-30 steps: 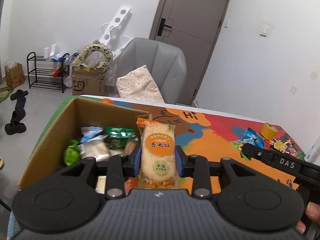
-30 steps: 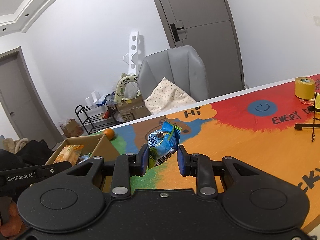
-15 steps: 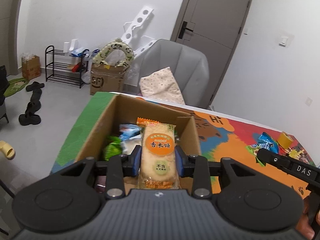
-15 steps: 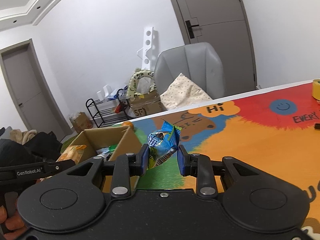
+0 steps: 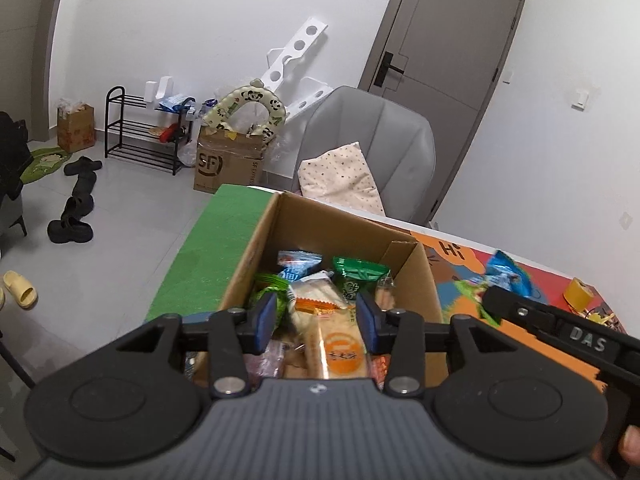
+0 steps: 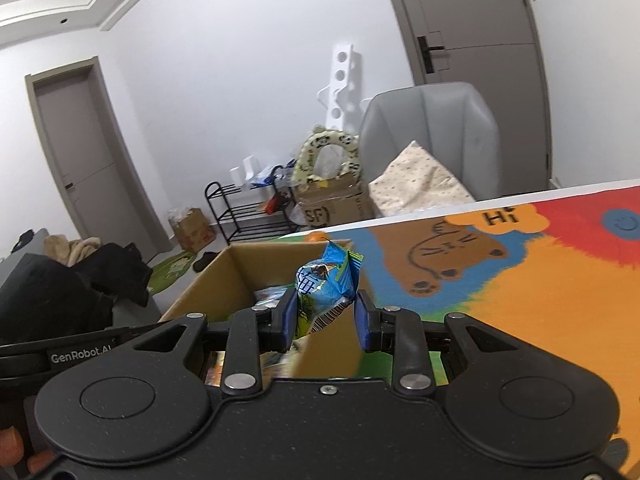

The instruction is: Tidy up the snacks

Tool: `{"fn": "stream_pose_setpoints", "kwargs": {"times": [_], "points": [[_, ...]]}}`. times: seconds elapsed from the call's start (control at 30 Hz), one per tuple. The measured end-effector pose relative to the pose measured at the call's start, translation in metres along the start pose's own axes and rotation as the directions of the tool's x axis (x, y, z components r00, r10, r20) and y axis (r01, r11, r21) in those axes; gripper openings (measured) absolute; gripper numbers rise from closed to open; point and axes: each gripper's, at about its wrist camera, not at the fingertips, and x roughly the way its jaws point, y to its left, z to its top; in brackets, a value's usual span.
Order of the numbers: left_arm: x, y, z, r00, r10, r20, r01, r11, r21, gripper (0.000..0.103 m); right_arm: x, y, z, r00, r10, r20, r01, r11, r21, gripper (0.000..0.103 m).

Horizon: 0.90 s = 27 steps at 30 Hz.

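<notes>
- Cardboard box (image 5: 256,240) sat under my left gripper (image 5: 316,322), jaws wide, gripping nothing; cracker (image 5: 340,350) lay loose inside.
- Right gripper (image 6: 324,320) pinched the light, crinkly blue packet (image 6: 324,292) mid-body, over the box.

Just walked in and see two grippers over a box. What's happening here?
Someone is sorting snacks into a cardboard box on the colourful table mat. The left gripper is open above the box, with the orange rice cracker pack lying loose below it among other packets. The right gripper is shut on a blue snack bag near the box's edge.
</notes>
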Motion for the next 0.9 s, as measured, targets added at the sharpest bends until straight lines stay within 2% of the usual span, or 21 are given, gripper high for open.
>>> {"fn": "stream_pose_setpoints", "kwargs": {"times": [0.1, 0.2, 0.27, 0.3, 0.4, 0.47, 0.53, 0.63, 0.7, 0.83, 0.9], "points": [[-0.005, 0.006, 0.0, 1.0, 0.008, 0.002, -0.008, 1.0, 0.005, 0.054, 0.006, 0.01, -0.003, 1.0, 0.018, -0.013, -0.018, 1.0, -0.003, 0.028], [-0.01, 0.011, 0.0, 1.0, 0.007, 0.011, -0.007, 1.0, -0.003, 0.059, 0.007, 0.018, -0.005, 0.999, 0.031, -0.022, -0.031, 0.999, -0.014, 0.031], [-0.012, 0.014, -0.001, 1.0, 0.002, 0.012, -0.002, 1.0, -0.007, 0.06, 0.004, 0.021, -0.006, 0.999, 0.033, -0.02, -0.033, 0.999, -0.016, 0.044], [-0.014, 0.015, -0.002, 1.0, 0.006, 0.016, -0.005, 1.0, -0.006, 0.063, 0.002, 0.021, -0.006, 1.0, 0.021, -0.012, -0.021, 1.0, -0.013, 0.051], [-0.018, 0.017, -0.004, 1.0, 0.02, 0.022, -0.02, 1.0, -0.007, 0.077, -0.009, 0.019, -0.008, 1.0, 0.009, 0.004, -0.009, 1.0, 0.002, 0.052], [-0.02, 0.018, -0.005, 1.0, 0.013, 0.02, -0.013, 1.0, -0.009, 0.079, -0.018, 0.013, -0.012, 1.0, 0.003, 0.007, -0.003, 1.0, 0.029, 0.057], [-0.022, 0.017, -0.007, 1.0, 0.013, 0.021, -0.012, 1.0, -0.006, 0.081, -0.026, 0.007, -0.015, 1.0, -0.022, 0.018, 0.021, 0.999, 0.051, 0.072], [-0.027, 0.014, -0.01, 1.0, 0.01, 0.027, -0.01, 1.0, 0.001, 0.086, -0.043, -0.003, -0.023, 0.998, -0.044, 0.037, 0.041, 0.996, 0.083, 0.088], [-0.031, 0.01, -0.014, 1.0, 0.002, 0.027, -0.002, 1.0, 0.009, 0.088, -0.052, -0.009, -0.027, 0.997, -0.064, 0.036, 0.061, 0.994, 0.093, 0.09], [-0.039, -0.001, -0.022, 1.0, -0.01, 0.02, 0.009, 0.999, 0.033, 0.093, -0.07, -0.016, -0.032, 0.993, -0.105, 0.045, 0.101, 0.991, 0.088, 0.101], [-0.042, -0.005, -0.026, 1.0, -0.008, 0.013, 0.007, 0.999, 0.046, 0.095, -0.077, -0.02, -0.034, 0.992, -0.115, 0.042, 0.111, 0.99, 0.091, 0.103]]}}
